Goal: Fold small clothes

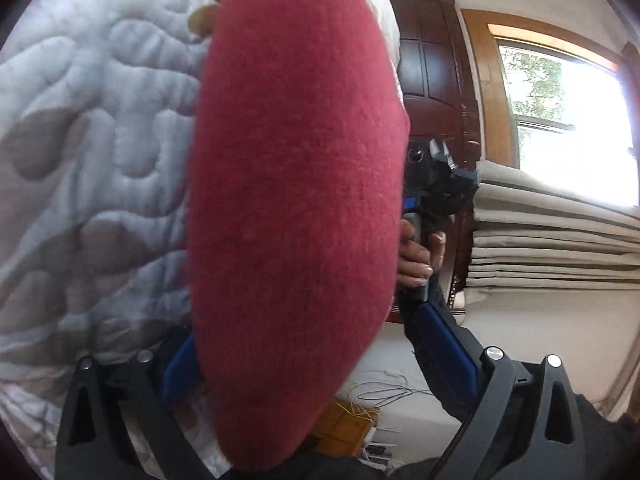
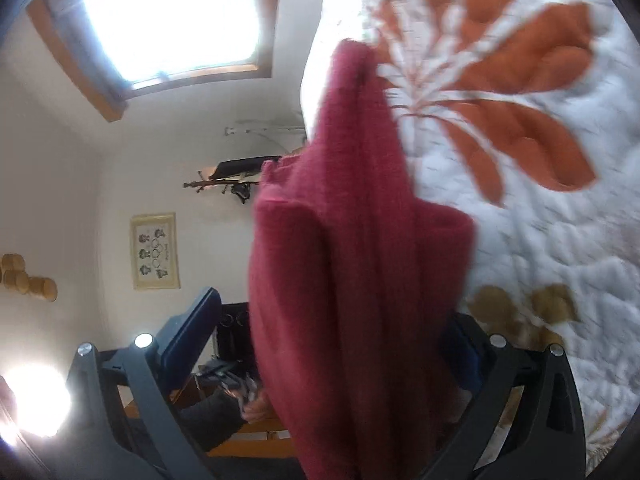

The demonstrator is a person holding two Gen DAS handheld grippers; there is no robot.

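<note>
A fuzzy dark-red knitted garment (image 1: 296, 216) fills the frame's centre, hanging between the left gripper's (image 1: 320, 364) blue-padded fingers (image 1: 448, 352), white quilted bedspread (image 1: 92, 160) at left.

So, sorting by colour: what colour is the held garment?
Deep red garment; the left wrist view shows it best.

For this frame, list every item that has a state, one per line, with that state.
Red cloth: lifted off the quilt, hanging between both grippers.
Left gripper: fingers spread, cloth between them; grip unclear.
Right gripper: fingers spread, cloth between them; grip unclear.
Quilt: spread flat.
Window blind: raised, bunched in folds.
</note>
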